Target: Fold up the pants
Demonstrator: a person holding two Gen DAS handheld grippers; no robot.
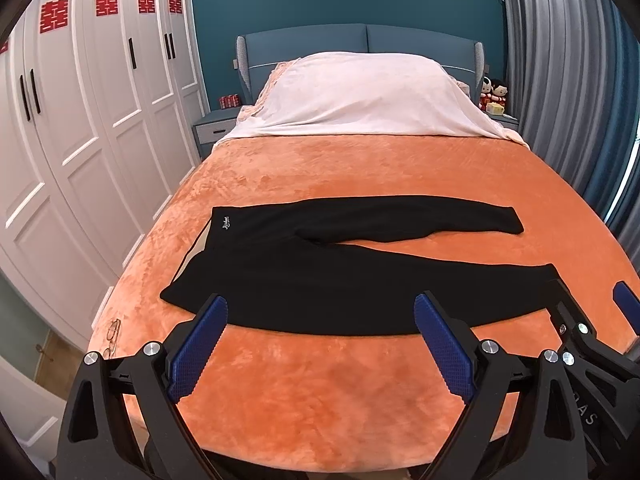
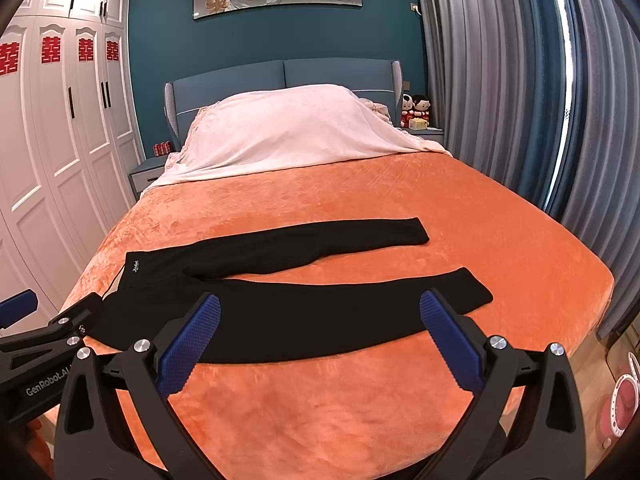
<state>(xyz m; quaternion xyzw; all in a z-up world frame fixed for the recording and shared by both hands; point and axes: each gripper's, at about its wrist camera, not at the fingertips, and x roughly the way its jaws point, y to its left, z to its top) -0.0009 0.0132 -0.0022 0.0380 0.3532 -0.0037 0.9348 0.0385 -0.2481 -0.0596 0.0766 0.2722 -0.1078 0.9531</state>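
Pants [image 1: 320, 276], black and laid out flat, are seen across the near half of a bed covered by an orange blanket [image 1: 360, 168]. The waistband lies to the left, where a small pale logo [image 1: 227, 224] is printed near the far corner, and a thin dark cord trails from the waistband's edge. From there the two legs run to the right, parted by a narrow wedge of orange; the far leg ends in a squared cuff [image 1: 514, 222] and the near leg reaches almost to the right edge of the bed.

At far left a white wardrobe [image 1: 80, 128] is seen, its doors marked with red paper cut-outs. A pair of glasses [image 1: 113, 334] rests on the blanket's near left corner.

The left claw [image 1: 320, 344] is held just above the blanket on the near side of the pants, its blue-padded fingers [image 1: 200, 352] spread wide and nothing between them. The tips overlap the near hem of the pants in the left wrist view; contact cannot be told.

The right claw [image 2: 320, 344] is likewise held spread wide and empty, over the near leg toward its cuff end.

At the far end a pale pink cover [image 2: 288, 132] is draped over the pillows before a blue headboard [image 2: 280, 76]. To the right, two dolls [image 2: 416, 110] sit on a nightstand beside grey curtains [image 2: 520, 80].
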